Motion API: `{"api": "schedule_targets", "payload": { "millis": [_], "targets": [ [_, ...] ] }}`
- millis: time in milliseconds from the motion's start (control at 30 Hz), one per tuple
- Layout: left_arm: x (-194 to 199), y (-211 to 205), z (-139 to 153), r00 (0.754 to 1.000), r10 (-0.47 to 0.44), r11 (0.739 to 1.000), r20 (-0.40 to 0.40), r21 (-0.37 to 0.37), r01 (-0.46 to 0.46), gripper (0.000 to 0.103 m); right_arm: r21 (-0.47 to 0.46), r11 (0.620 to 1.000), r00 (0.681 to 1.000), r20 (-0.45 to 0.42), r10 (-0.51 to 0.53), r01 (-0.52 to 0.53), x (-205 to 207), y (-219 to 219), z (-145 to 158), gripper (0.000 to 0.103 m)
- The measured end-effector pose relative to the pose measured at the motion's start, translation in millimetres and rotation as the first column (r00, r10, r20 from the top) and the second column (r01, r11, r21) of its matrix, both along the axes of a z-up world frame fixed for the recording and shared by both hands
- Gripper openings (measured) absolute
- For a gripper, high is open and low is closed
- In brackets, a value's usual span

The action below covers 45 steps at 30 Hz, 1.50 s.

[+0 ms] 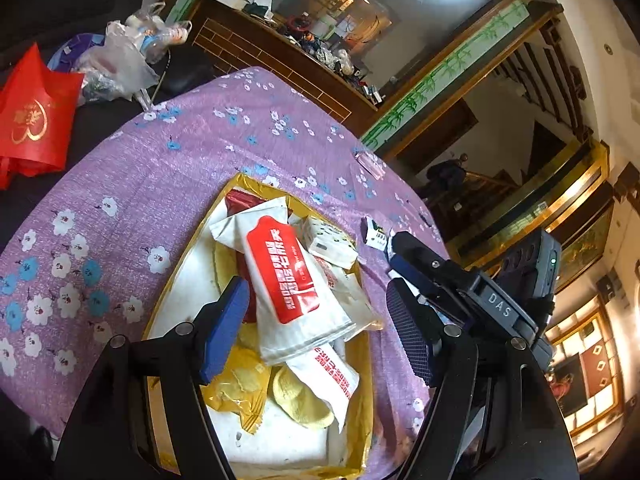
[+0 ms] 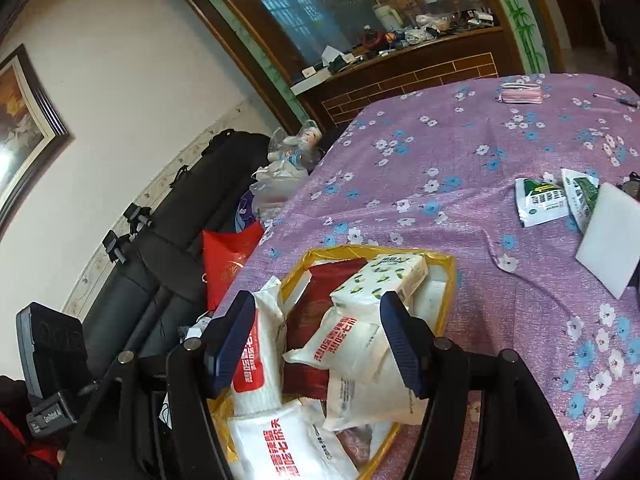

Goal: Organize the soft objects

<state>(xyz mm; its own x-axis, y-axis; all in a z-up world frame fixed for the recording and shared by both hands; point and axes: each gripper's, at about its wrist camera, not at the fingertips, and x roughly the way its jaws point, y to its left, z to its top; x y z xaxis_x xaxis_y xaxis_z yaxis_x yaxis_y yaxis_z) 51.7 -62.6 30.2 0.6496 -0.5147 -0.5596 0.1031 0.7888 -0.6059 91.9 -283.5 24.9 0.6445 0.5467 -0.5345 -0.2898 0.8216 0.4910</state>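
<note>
Both grippers, left gripper (image 1: 316, 328) and right gripper (image 2: 320, 340), jaws apart, empty, above gold tray (image 1: 362, 376) on worktop. Soft packets (image 1: 288, 276) heaped in tray. Risk: top packet slides over rim if nudged.

A table under a purple flowered cloth (image 2: 440, 208) carries a gold tray (image 2: 448, 276) of packets, two green-and-white sachets (image 2: 542, 200) touching a white pad (image 2: 610, 240), a pink pack (image 2: 522, 94) and a pen (image 2: 618, 100) at the far edge.
</note>
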Motion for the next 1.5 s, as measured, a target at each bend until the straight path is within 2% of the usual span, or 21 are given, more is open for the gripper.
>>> {"api": "schedule_targets", "payload": {
  "millis": [67,167,300,367,433,533,600,667,733,800,867,1033,1167,1267,1367,1500],
  "targets": [
    [0.3,-7.1,0.2,1.000,-0.001,0.999,-0.018,0.042,0.001,0.072,0.014,1.000,1.000,-0.006,-0.001,0.001,-1.8,-4.8,0.4,0.065],
    [-0.9,-18.4,1.4,1.000,-0.005,0.999,-0.004,0.039,0.006,0.072,0.030,1.000,1.000,-0.007,0.002,-0.002,-7.3,-16.0,0.4,0.065],
    [-1.5,-38.9,3.9,0.999,-0.032,0.996,-0.019,0.087,0.034,0.072,0.031,1.000,1.000,-0.028,-0.004,0.004,-13.6,-32.1,-4.1,0.065],
    [-0.2,-49.7,0.2,0.998,-0.058,0.989,-0.019,0.134,0.060,0.072,0.055,0.998,0.998,-0.056,0.004,-0.001,-15.0,-39.9,-8.8,0.065],
    [4.6,-56.8,-9.4,0.995,-0.056,0.978,-0.077,0.194,0.070,0.072,0.066,0.998,0.999,-0.054,-0.001,0.004,-19.4,-48.2,-12.5,0.066],
    [-7.7,-48.6,-9.6,0.998,-0.028,0.989,-0.053,0.145,0.035,0.072,0.090,0.996,0.998,-0.058,-0.015,0.020,-25.2,-61.4,-17.4,0.067],
    [-15.0,-45.3,-9.2,0.999,-0.020,0.986,-0.050,0.164,0.028,0.072,0.103,0.994,0.997,-0.071,-0.016,0.023,-27.7,-69.7,-20.3,0.067],
    [-17.5,-42.5,-13.6,0.996,-0.016,0.981,-0.091,0.191,0.034,0.072,0.106,0.994,0.997,-0.071,-0.009,0.016,-30.4,-75.2,-21.8,0.067],
    [-25.3,-34.6,-13.1,0.997,-0.004,0.991,-0.076,0.132,0.014,0.072,0.101,0.995,0.998,-0.069,0.001,0.006,-32.4,-79.3,-24.6,0.068],
    [-33.0,-30.6,-9.0,0.998,-0.033,0.998,-0.059,0.060,0.036,0.072,0.095,0.995,0.997,-0.077,0.000,0.007,-34.5,-82.7,-29.1,0.068],
    [-37.5,-31.6,-4.1,0.996,-0.066,0.997,-0.060,0.042,0.069,0.072,0.108,0.994,0.996,-0.088,-0.003,0.012,-37.4,-87.6,-32.7,0.068],
    [-53.0,-38.0,16.7,0.996,-0.078,0.996,0.039,0.050,0.076,0.072,0.098,0.995,0.997,-0.079,-0.006,0.014,-41.6,-98.1,-36.9,0.068],
    [-51.7,-54.0,21.2,0.994,-0.103,0.992,0.042,0.072,0.100,0.072,0.111,0.994,0.996,-0.088,-0.006,0.016,-44.8,-106.9,-38.1,0.068],
    [-47.9,-68.6,18.3,0.992,-0.121,0.991,0.035,0.070,0.118,0.072,0.080,0.996,0.997,-0.079,-0.021,0.027,-50.6,-113.0,-40.5,0.068],
    [-46.9,-83.5,17.2,0.987,-0.155,0.985,0.029,0.086,0.152,0.072,0.080,0.995,0.993,-0.107,-0.042,0.051,-53.8,-122.4,-46.7,0.068],
    [-49.2,-95.6,17.7,0.982,-0.180,0.981,0.052,0.088,0.175,0.072,0.067,0.995,0.992,-0.115,-0.061,0.069,-57.7,-132.5,-52.1,0.068]
  ]
}}
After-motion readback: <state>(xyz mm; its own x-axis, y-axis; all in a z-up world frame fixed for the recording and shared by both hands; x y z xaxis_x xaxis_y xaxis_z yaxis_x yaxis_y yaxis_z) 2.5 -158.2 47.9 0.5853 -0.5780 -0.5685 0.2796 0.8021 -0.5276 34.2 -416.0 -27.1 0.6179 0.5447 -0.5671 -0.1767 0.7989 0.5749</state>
